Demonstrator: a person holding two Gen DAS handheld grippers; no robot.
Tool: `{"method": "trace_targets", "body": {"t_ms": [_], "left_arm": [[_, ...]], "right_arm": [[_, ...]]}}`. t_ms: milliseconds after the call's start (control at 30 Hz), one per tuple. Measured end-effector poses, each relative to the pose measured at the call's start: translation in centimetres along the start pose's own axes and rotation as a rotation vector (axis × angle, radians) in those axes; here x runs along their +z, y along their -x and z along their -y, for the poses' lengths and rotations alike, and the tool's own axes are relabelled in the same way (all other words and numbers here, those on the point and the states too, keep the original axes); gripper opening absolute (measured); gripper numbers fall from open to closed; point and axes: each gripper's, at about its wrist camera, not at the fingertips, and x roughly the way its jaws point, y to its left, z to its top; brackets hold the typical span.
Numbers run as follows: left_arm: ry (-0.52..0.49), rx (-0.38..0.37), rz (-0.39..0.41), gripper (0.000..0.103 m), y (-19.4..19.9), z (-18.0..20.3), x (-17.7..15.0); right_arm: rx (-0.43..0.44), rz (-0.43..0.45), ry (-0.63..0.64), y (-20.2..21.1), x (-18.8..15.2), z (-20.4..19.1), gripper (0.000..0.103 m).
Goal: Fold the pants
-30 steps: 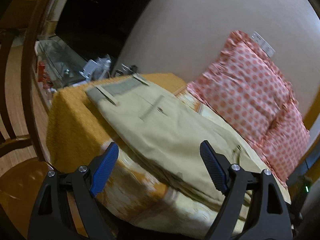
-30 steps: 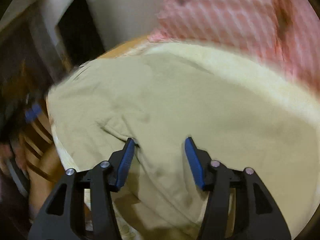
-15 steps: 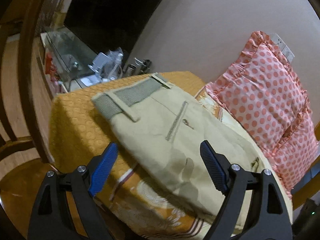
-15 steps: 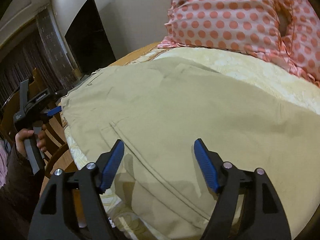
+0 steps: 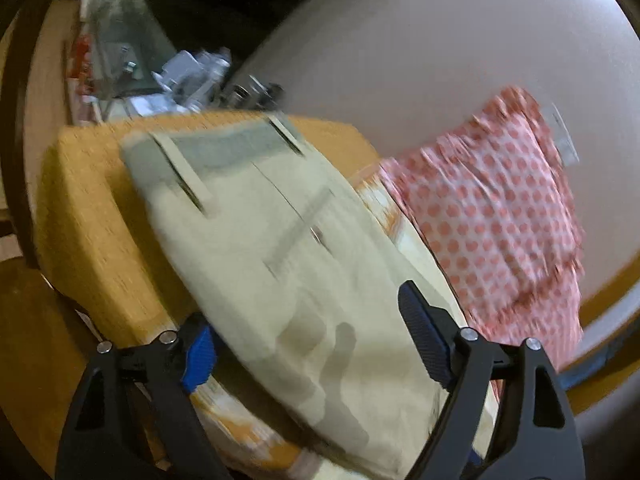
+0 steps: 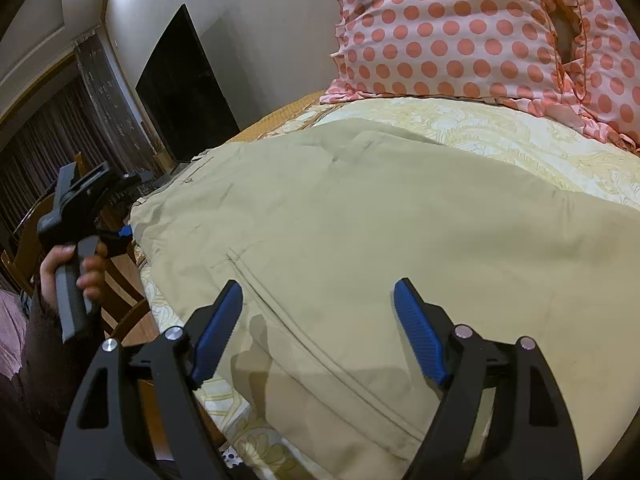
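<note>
Right wrist view: my right gripper (image 6: 318,330) has its blue fingers (image 6: 418,334) wide apart, holding nothing, just over the tan pants (image 6: 380,224). The pants lie flat on the bed (image 6: 480,128). My left gripper (image 5: 308,340) also has its fingers wide, at the pants' near edge. Farther back, a pink dotted pillow (image 6: 460,28) leans on the wall (image 6: 260,20).

A polka-dot pillow (image 6: 460,28) leans at upper right, a dark screen (image 6: 180,92) upper left, a patterned bedsheet (image 6: 500,136) below the pillow.
</note>
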Motion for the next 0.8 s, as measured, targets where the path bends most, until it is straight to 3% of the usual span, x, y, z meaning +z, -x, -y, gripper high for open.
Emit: {"method": "trace_targets", "body": {"t_ms": [100,167,200,233,267,400,533,667,800], "left_arm": [[0.032,0.031,0.013,0.072,-0.7,-1.1,1.5],[0.058,0.052,0.043,0.059,-0.9,-1.6,2.0],[0.056,0.06,0.049,0.049,-0.9,-1.6,2.2],[0.054,0.062,0.049,0.022,-1.1,-1.7,2.3],[0.056,0.08,0.05,0.012,-1.1,-1.9,2.4],[-0.113,0.148,0.088,0.007,-0.6,1.6,2.4],[-0.335,0.105,0.125,0.006,0.5,8.9,1.5],[-0.613,-0.022,0.114,0.005,1.3,18.5,-3.0],[-0.861,-0.252,0.007,0.005,1.9,26.6,-11.8]], "right_arm": [[0.008,0.007,-0.006,0.0,0.0,0.1,0.078],[0.018,0.014,-0.008,0.1,-0.2,0.1,0.078],[0.019,0.016,-0.009,0.1,-0.2,0.1,0.079],[0.023,0.018,-0.01,0.2,-0.3,0.2,0.079],[0.027,0.022,-0.011,0.3,-0.5,0.2,0.079],[0.038,0.045,-0.028,1.6,-0.9,0.9,0.079],[0.037,0.096,-0.092,3.9,-1.4,3.0,0.08],[-0.003,0.189,-0.207,7.8,-2.5,6.6,0.081],[-0.071,0.293,-0.351,12.1,-4.1,10.7,0.084]]}}
